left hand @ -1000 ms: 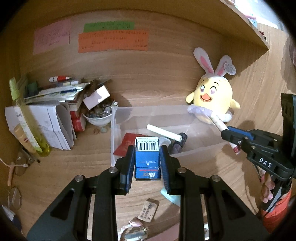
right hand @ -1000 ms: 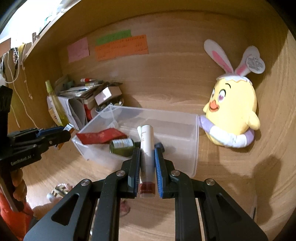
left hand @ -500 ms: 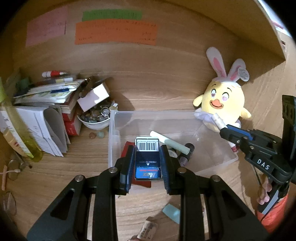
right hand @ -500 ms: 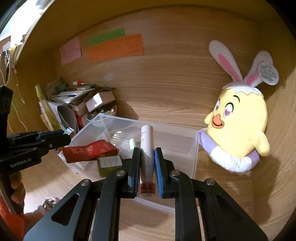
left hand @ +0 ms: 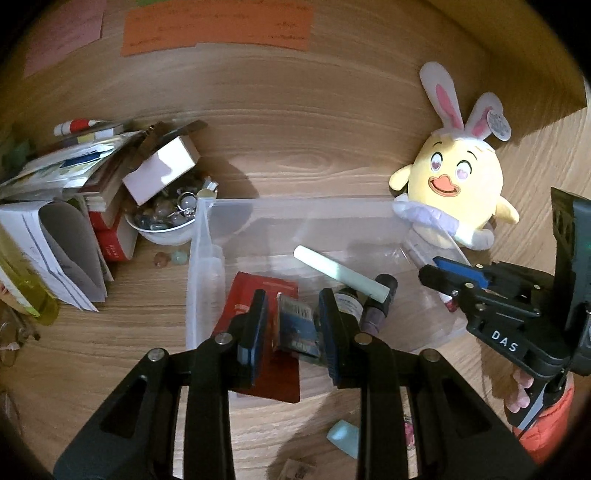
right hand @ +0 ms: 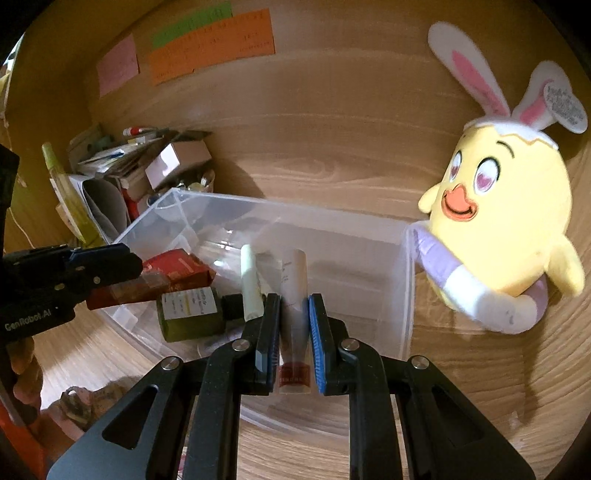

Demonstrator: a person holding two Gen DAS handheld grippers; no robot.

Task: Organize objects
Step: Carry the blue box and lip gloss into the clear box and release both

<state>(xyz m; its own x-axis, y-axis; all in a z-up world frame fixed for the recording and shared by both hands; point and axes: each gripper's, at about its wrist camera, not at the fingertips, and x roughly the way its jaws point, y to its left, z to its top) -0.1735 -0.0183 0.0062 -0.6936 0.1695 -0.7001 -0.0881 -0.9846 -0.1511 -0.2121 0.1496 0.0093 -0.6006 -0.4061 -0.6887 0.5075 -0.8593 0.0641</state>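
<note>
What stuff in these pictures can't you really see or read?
- Writing on the orange note: too small and blurred in both views.
- Small blue box between the left gripper fingers: blurred, label unreadable.
- White tube in the right gripper: its middle hides behind the fingers.
- Bowl contents: a white box covers part.
- Person: only fingers show at the frame edges.

bin (right hand: 369,236) is clear glossy plastic; table (left hand: 122,343) is matt wood grain; chick toy (right hand: 509,221) is soft plush cloth; notes (right hand: 210,44) are plain paper
</note>
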